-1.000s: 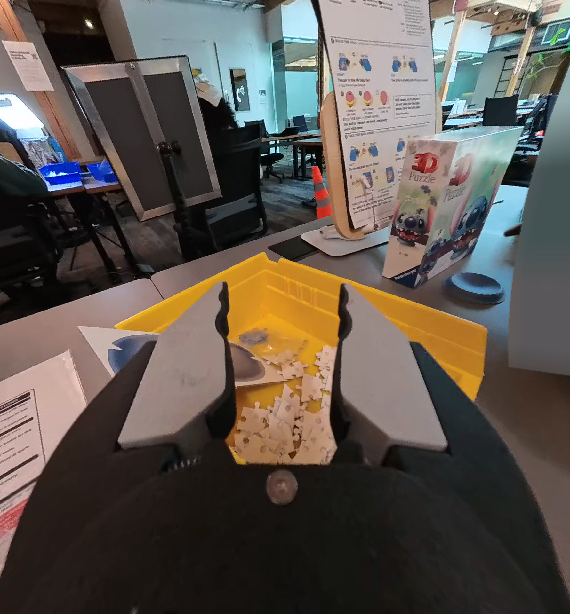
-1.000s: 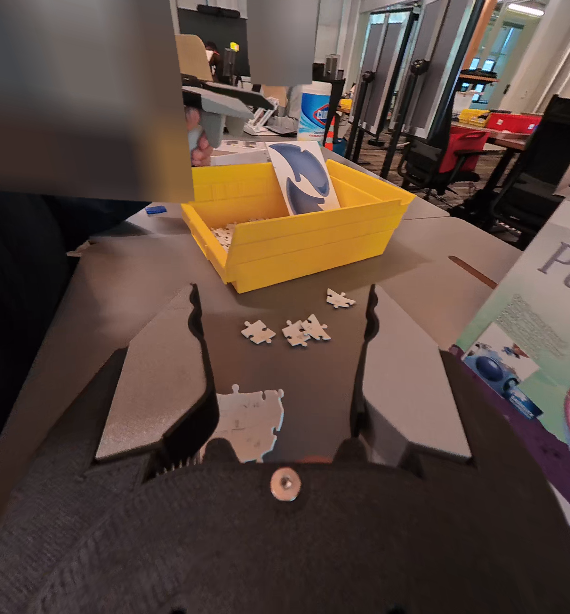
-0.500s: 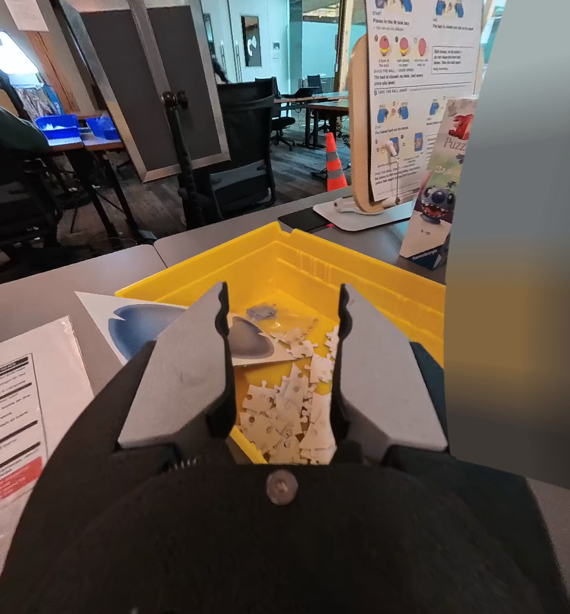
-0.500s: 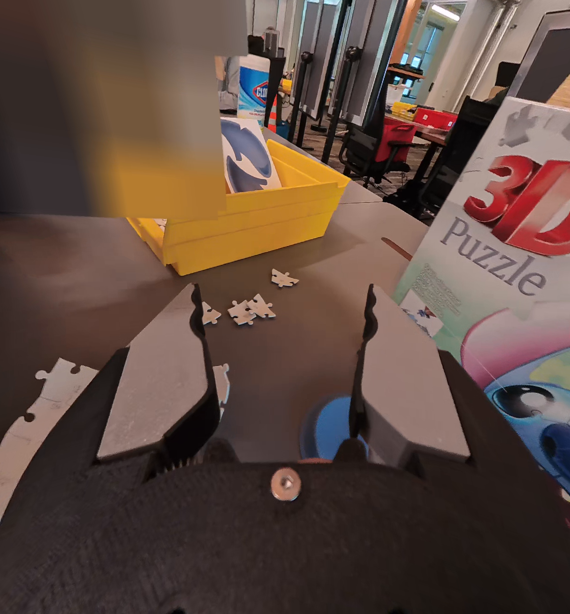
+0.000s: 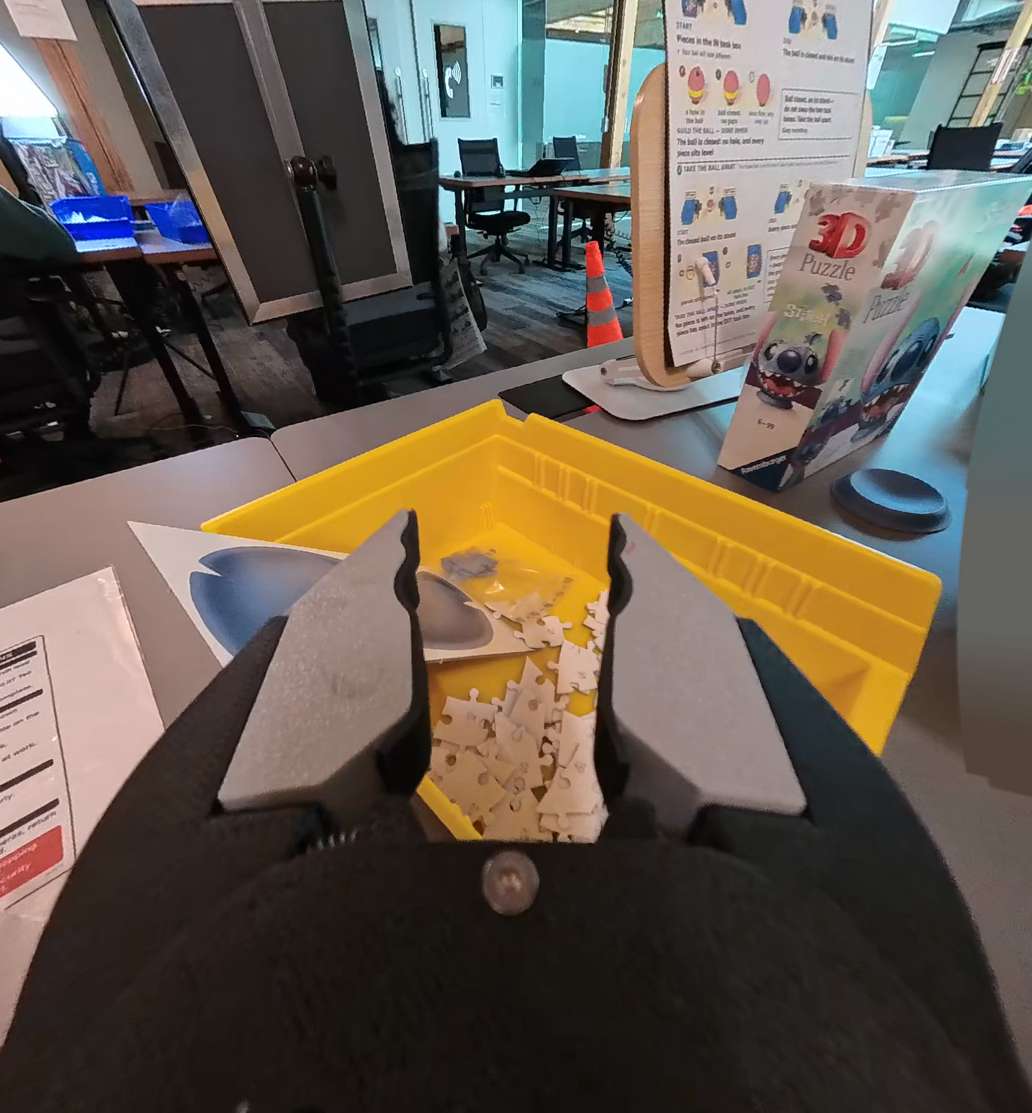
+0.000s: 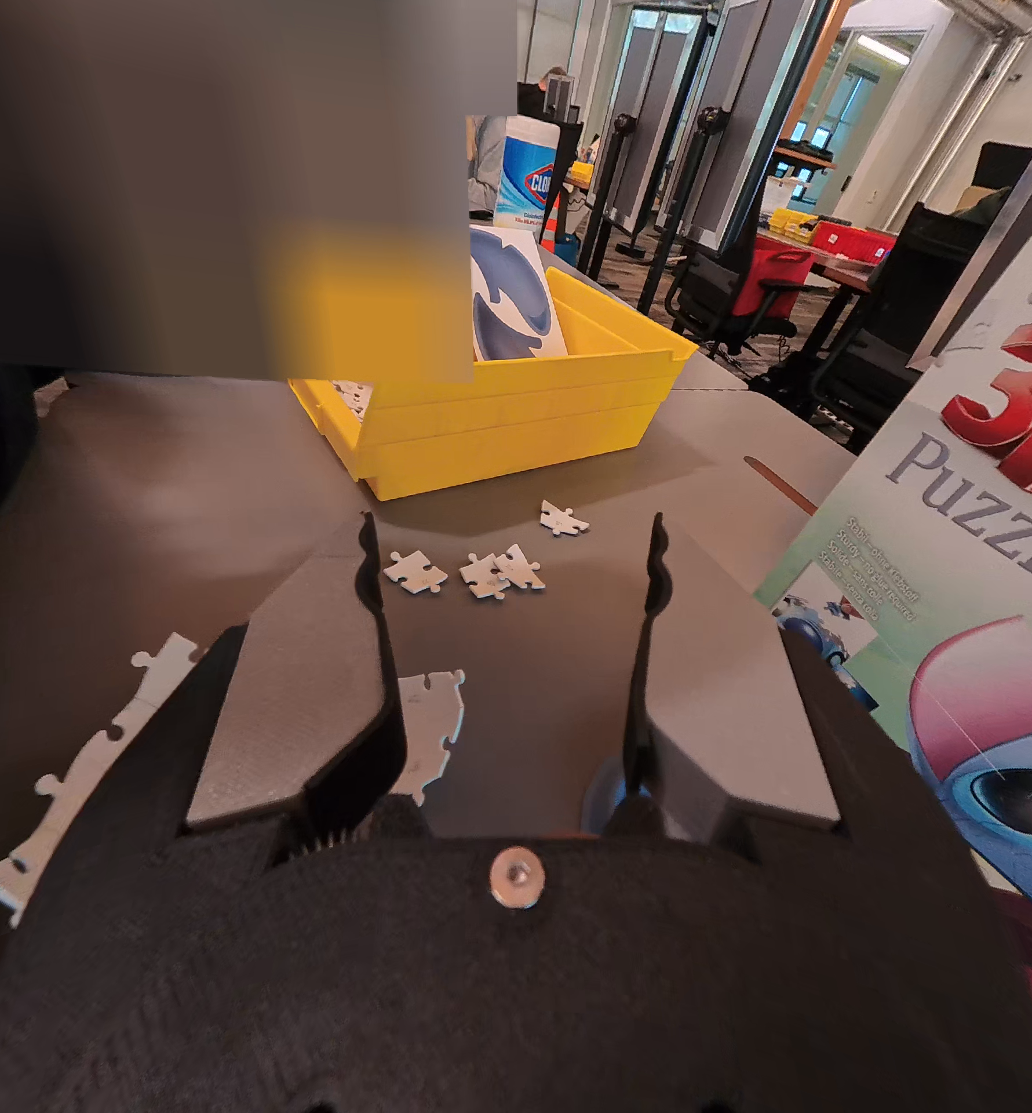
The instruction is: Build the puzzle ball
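Note:
A yellow bin (image 5: 742, 560) on the grey table holds a heap of white puzzle pieces (image 5: 519, 753) and a blue-printed card (image 5: 260, 578). My left gripper (image 5: 510, 536) is open and empty, above the bin's near corner. In the right wrist view the bin (image 6: 501, 421) stands farther off. Several loose white pieces (image 6: 489, 572) lie on the table before it. My right gripper (image 6: 510, 530) is open and empty above the table. A joined curved strip of pieces (image 6: 429, 723) lies under its left finger and runs out to the left (image 6: 92, 759).
The puzzle box (image 5: 850, 337) stands at the right, close beside my right gripper (image 6: 953, 542). A dark round stand (image 5: 889, 500) lies in front of it. An instruction sheet on a wooden stand (image 5: 742, 180) is behind. A laminated sheet (image 5: 13, 753) lies at left. My right fingertips sit around 35 cm from my left ones.
The left gripper drew back and turned right, so the puzzle box and round stand show again. The right gripper swung slightly left toward the loose pieces; the blue stand is almost hidden under its right finger.

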The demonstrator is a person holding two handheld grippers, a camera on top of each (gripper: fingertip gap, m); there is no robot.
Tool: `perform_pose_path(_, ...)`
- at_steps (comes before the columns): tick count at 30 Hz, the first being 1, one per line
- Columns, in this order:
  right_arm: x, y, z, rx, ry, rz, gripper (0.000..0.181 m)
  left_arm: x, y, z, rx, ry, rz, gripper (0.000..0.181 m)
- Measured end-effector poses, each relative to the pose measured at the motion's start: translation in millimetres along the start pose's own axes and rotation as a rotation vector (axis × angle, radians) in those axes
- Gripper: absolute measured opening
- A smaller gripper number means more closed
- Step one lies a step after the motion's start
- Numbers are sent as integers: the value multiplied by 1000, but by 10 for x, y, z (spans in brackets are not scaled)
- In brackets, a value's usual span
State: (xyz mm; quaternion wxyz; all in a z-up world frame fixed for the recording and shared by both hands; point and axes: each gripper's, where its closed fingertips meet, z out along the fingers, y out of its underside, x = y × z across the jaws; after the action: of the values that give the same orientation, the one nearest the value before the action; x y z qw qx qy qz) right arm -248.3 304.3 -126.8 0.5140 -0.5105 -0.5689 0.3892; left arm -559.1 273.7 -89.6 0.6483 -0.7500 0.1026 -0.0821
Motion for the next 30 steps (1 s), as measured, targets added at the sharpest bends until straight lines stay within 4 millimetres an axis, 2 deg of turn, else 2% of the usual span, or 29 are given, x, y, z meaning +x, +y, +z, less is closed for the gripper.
perform_pose_path(3, 44, 19, 38, -4, 11, 7, 85, -8, 6, 11, -1, 2, -17, 61)
perform_pose_path(8, 3, 96, 57, -33, -20, 2, 77, -14, 1, 3, 2, 15, -49, 63)
perform_pose_path(11, 19, 22, -7, -4, -3, -10, 74, 8, -1, -5, -5, 15, -40, 64)
perform_pose_path(15, 112, -248, -259, 83, 109, -92, 68, 32, -3, 7, 0, 10, -26, 64)
perform_pose_path(18, 202, -568, -614, 231, 208, -122, 65, 63, -29, 4, 22, 25, -35, 66)
perform_pose_path(20, 279, -676, -824, 308, 253, -103, 64, 80, -31, 8, 25, 34, -45, 66)
perform_pose_path(24, 456, -650, -1015, 347, 320, -57, 62, 87, -26, 17, 25, 27, -32, 64)
perform_pose_path(30, 512, -617, -1013, 333, 343, -51, 57, 62, -46, 4, 53, 47, -77, 61)
